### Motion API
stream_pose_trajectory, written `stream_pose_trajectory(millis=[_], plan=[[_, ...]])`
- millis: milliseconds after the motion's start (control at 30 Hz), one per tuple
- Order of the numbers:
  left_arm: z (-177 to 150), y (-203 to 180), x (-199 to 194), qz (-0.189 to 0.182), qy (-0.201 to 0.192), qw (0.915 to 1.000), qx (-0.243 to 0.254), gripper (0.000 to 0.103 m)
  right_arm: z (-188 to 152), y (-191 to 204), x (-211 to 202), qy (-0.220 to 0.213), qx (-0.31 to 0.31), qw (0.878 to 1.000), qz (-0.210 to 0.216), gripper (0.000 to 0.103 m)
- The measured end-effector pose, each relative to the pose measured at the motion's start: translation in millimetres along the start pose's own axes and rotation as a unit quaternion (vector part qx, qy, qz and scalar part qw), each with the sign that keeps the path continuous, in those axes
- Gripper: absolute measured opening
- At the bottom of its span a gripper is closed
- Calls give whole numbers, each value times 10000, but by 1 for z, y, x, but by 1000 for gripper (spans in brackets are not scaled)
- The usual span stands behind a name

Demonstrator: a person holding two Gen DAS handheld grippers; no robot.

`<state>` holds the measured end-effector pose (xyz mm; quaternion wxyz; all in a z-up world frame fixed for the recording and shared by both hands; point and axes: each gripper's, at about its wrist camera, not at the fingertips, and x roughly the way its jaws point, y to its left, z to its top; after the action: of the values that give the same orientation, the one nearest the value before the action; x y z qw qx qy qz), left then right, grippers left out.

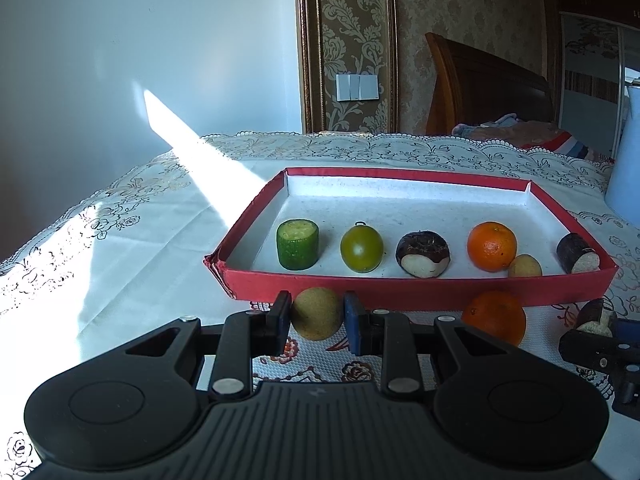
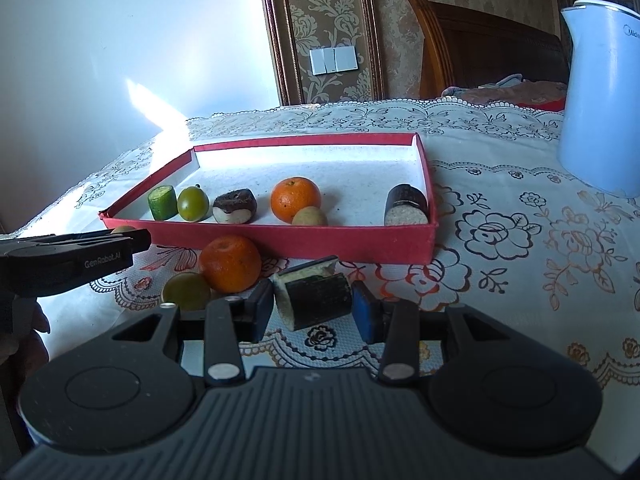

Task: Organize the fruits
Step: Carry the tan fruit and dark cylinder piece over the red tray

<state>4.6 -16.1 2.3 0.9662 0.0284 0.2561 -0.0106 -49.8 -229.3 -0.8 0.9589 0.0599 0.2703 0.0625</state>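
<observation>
A red tray [image 1: 400,286] [image 2: 280,240] holds a green cucumber piece [image 1: 297,244], a green tomato [image 1: 361,248], a dark water chestnut [image 1: 423,254], an orange [image 1: 492,246], a small tan fruit [image 1: 525,266] and a dark cane piece [image 1: 578,253]. My left gripper [image 1: 317,314] is shut on a tan round fruit [image 1: 317,313] just in front of the tray. My right gripper [image 2: 313,304] is shut on a dark cane piece [image 2: 316,300] near the tray's front wall. A loose orange [image 2: 230,263] [image 1: 496,317] and a green fruit [image 2: 186,291] lie on the cloth.
A white electric kettle [image 2: 600,96] stands at the table's far right. The table wears a white embroidered cloth [image 2: 520,248]. A wall lies behind, with a bed headboard [image 1: 480,84] beyond the table.
</observation>
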Motion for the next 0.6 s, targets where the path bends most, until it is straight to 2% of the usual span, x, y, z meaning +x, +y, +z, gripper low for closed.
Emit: stream_pose_trajectory(millis=[600], plan=[[11, 6, 1, -90, -39, 10000, -15, 28, 25, 4, -4, -280, -179, 9994, 41, 40]])
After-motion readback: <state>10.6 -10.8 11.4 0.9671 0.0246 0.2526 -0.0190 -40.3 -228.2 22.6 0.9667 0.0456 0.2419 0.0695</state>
